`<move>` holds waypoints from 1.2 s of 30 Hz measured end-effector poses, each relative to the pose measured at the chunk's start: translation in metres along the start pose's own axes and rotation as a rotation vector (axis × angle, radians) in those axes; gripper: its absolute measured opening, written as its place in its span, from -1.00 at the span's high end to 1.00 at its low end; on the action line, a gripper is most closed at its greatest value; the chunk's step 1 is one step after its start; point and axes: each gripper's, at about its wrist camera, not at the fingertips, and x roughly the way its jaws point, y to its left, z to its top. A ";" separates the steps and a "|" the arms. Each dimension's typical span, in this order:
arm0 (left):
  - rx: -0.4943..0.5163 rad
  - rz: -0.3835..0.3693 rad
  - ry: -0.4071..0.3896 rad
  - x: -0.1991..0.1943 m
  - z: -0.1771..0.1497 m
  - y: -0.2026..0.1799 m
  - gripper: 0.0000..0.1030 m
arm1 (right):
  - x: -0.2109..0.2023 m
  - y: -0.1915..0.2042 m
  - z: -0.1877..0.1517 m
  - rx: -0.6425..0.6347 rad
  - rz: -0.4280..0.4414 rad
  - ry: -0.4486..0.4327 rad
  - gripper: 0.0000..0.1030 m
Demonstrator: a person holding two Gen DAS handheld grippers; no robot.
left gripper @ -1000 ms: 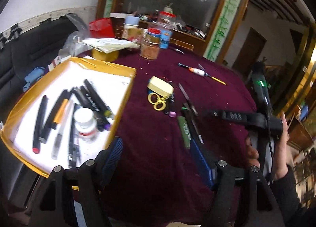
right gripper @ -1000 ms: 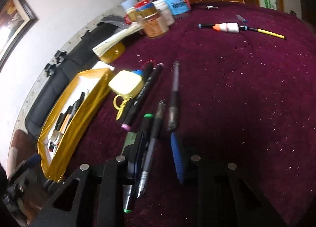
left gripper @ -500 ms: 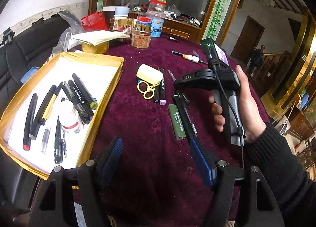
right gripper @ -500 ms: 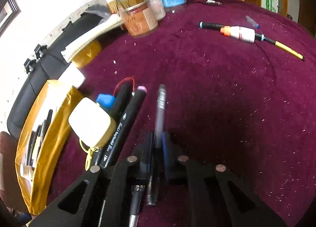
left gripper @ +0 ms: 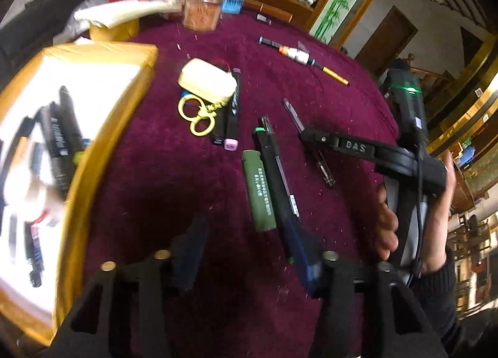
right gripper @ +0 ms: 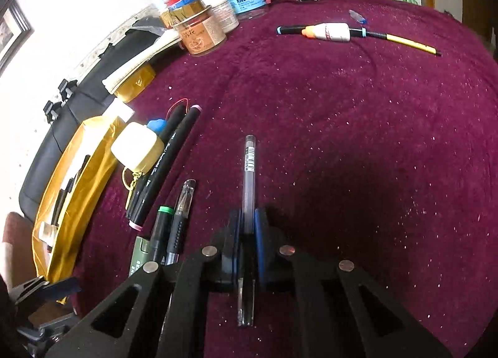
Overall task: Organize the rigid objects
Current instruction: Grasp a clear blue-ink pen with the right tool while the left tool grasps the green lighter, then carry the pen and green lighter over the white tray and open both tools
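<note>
Right tongs [right gripper: 246, 252], wide apart a second ago, now clamp the clear gel pen [right gripper: 249, 190] just above the table [right gripper: 373, 146], ready for transfer to the gold tray [left gripper: 102, 152]; left tongs [left gripper: 249, 252] hover wide, empty.

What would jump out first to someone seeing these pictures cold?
Probably the right gripper, shut on a clear pen at the middle of the maroon tablecloth. Next, the gold tray of dark markers at the left, and the pale yellow case with yellow rings between them.
</note>
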 end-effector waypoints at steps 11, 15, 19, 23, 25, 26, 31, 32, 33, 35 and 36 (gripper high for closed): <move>0.049 0.119 0.052 0.043 0.023 -0.021 0.17 | -0.001 -0.004 -0.002 0.024 0.027 -0.009 0.84; 0.045 0.136 0.052 0.048 0.022 -0.019 0.16 | -0.001 -0.002 -0.003 0.017 0.013 -0.014 0.84; 0.065 0.168 0.070 0.056 0.026 -0.026 0.16 | -0.001 0.003 -0.005 0.001 -0.010 -0.026 0.84; 0.141 0.219 0.055 0.058 0.022 -0.034 0.35 | -0.001 0.006 -0.006 -0.028 -0.034 -0.036 0.84; 0.133 0.219 0.057 0.054 0.017 -0.030 0.52 | -0.001 0.006 -0.006 -0.028 -0.033 -0.035 0.84; 0.134 0.232 0.057 0.051 0.015 -0.028 0.60 | -0.001 0.006 -0.006 -0.027 -0.033 -0.035 0.84; 0.133 0.246 0.044 0.052 0.014 -0.030 0.62 | 0.000 0.010 -0.006 -0.055 -0.054 -0.038 0.83; 0.113 0.223 0.042 0.050 0.015 -0.026 0.65 | 0.000 0.011 -0.007 -0.069 -0.060 -0.038 0.83; 0.088 0.193 0.035 0.046 0.015 -0.020 0.67 | 0.000 0.012 -0.007 -0.080 -0.064 -0.039 0.82; 0.048 0.129 0.031 0.040 0.014 -0.013 0.67 | 0.000 0.015 -0.007 -0.102 -0.069 -0.038 0.82; 0.025 0.102 0.031 0.037 0.014 -0.009 0.67 | 0.000 0.016 -0.007 -0.104 -0.062 -0.037 0.83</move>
